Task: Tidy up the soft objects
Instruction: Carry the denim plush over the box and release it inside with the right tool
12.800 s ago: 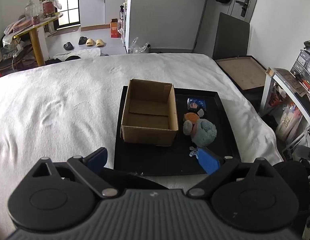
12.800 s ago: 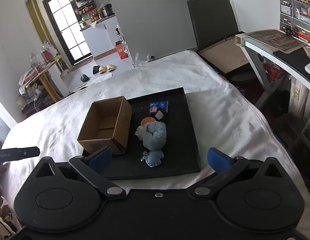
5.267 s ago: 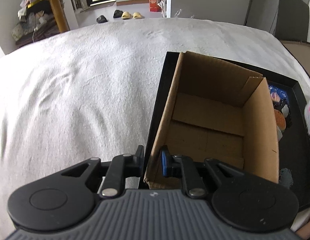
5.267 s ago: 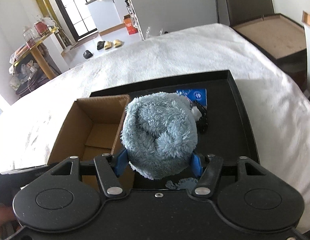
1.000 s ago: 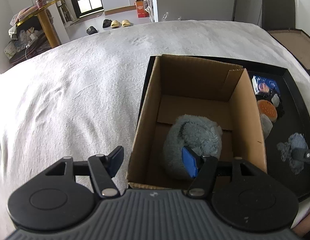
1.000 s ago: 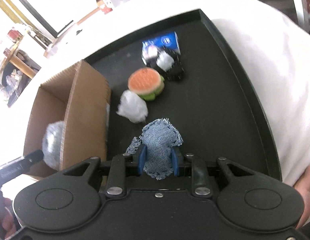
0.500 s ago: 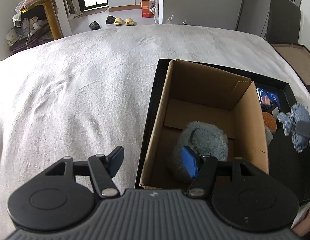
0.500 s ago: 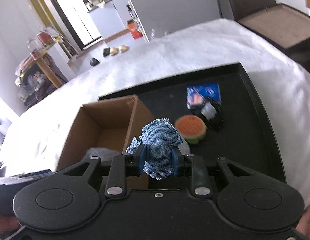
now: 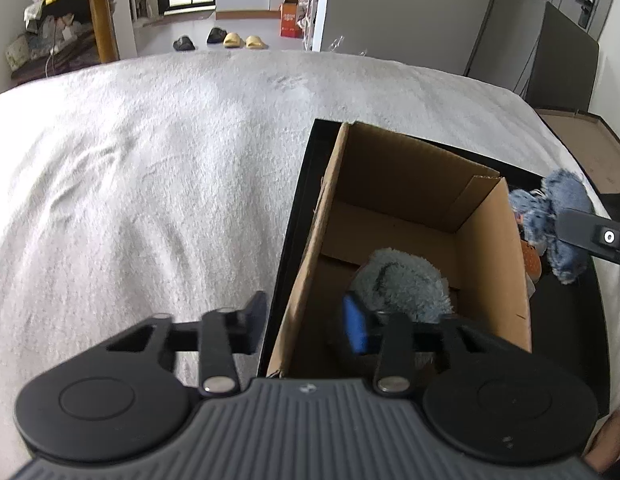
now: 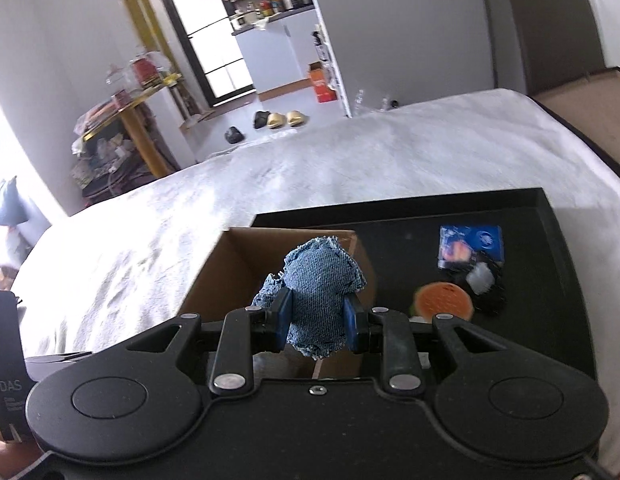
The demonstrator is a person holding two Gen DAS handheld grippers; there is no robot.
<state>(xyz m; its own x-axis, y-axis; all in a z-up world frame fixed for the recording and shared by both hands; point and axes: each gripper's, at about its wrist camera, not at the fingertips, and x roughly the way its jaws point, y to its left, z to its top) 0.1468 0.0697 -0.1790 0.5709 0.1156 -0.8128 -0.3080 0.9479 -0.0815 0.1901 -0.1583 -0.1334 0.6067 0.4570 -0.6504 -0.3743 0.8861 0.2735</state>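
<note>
1. The right tongs (image 10: 316,322) clamp one denim piece (image 10: 320,280), held in the air above the box (image 10: 214,276).
2. The left tongs (image 9: 306,322) stand apart, astride the box's near left wall.
3. One fluffy blue ball (image 9: 402,284) lies inside the single box.
4. One tray (image 10: 550,280) on the bed (image 9: 150,180) carries one orange round toy (image 10: 444,301), one blue packet (image 10: 472,242) and a white bit.

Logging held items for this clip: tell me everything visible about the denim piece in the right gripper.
The denim piece is a small, blue, woven-looking fabric bundle with frayed edges, soft and rumpled. The right gripper is shut on its lower half, both blue pads pressing its sides. It hangs lifted clear of the black tray, beside the cardboard box's right wall, touching nothing else visible.
</note>
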